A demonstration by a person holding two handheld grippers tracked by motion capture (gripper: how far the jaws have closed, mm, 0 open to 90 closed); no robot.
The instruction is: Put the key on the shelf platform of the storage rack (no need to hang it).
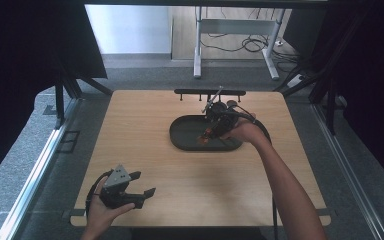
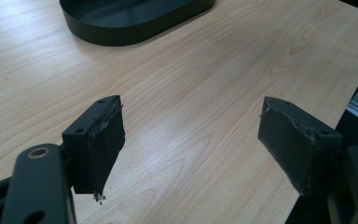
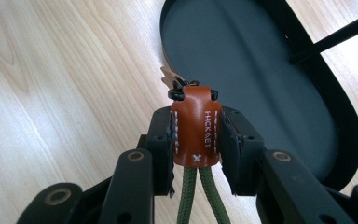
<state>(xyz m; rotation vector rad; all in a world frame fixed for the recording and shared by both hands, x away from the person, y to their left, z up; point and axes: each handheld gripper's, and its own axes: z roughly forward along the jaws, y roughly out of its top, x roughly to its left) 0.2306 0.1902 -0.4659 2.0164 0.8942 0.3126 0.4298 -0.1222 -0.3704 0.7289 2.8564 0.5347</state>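
A brown leather key fob with white stitching, a green cord and a small metal clasp is pinched between the pads of my right gripper. In the high view that right gripper hangs over the right part of the dark oval tray, the fob pointing down into it. The tray's floor lies just beyond the fob. My left gripper rests near the table's front left corner, held in a hand, its jaws wide apart. Its pads have only bare wood between them.
A black rack with small pegs stands at the table's far edge behind the tray. A thin black rod crosses above the tray's far end. The wooden tabletop ends at a metal rail on the left.
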